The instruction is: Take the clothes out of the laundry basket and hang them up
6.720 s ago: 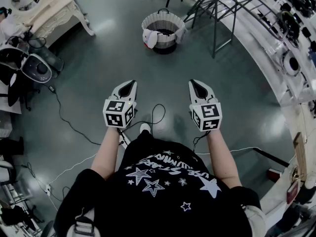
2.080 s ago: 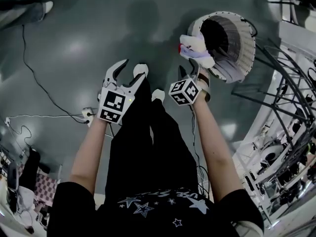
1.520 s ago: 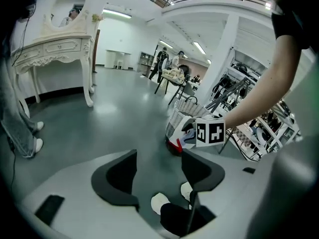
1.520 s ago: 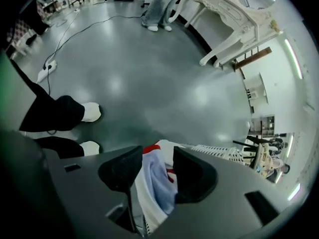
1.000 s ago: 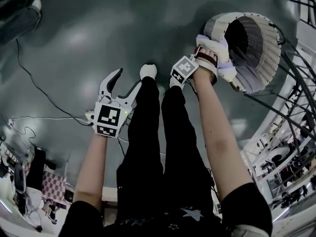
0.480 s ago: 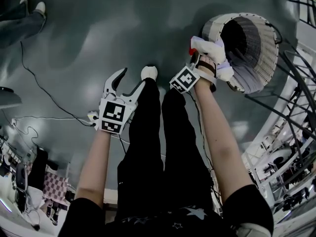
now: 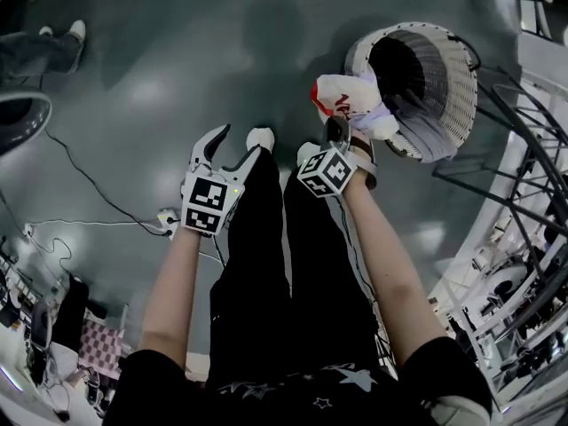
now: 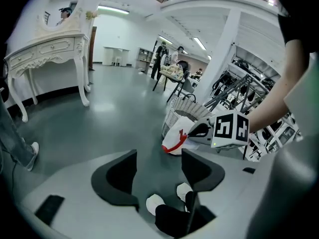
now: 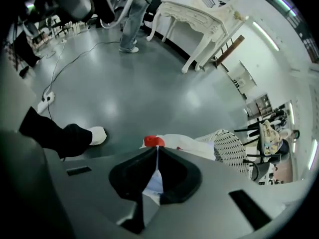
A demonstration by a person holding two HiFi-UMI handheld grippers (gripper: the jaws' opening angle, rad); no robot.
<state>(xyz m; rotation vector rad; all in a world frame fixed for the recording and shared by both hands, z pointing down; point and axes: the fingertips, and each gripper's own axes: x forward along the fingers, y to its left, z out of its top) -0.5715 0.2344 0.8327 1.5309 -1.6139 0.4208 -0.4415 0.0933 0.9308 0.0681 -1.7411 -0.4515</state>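
Note:
A white garment with red trim (image 7: 351,100) hangs just off the rim of the white wicker laundry basket (image 7: 435,78). My right gripper (image 7: 335,131) points steeply down and is shut on this garment. Its jaws have just been closing, and white cloth (image 9: 154,180) is pinched between them. The rest of the garment (image 9: 184,142) bunches beyond the tips, beside the basket (image 9: 232,151). My left gripper (image 7: 226,145) is open and holds nothing, left of the person's legs. In the left gripper view its jaws (image 8: 158,163) gape, and the garment (image 8: 175,138) hangs from the right gripper (image 8: 199,132) ahead.
A metal drying rack (image 7: 524,149) stands right of the basket. A cable (image 7: 98,202) and power strip (image 7: 166,216) lie on the grey floor at left. The person's white shoes (image 7: 260,138) are between the grippers. Another person's legs (image 7: 35,43) are at the far left, and a white dressing table (image 8: 45,54) stands behind.
The right gripper shut on the white garment at the basket rim and lifted it up and away from the basket. The left gripper rose a little, still open.

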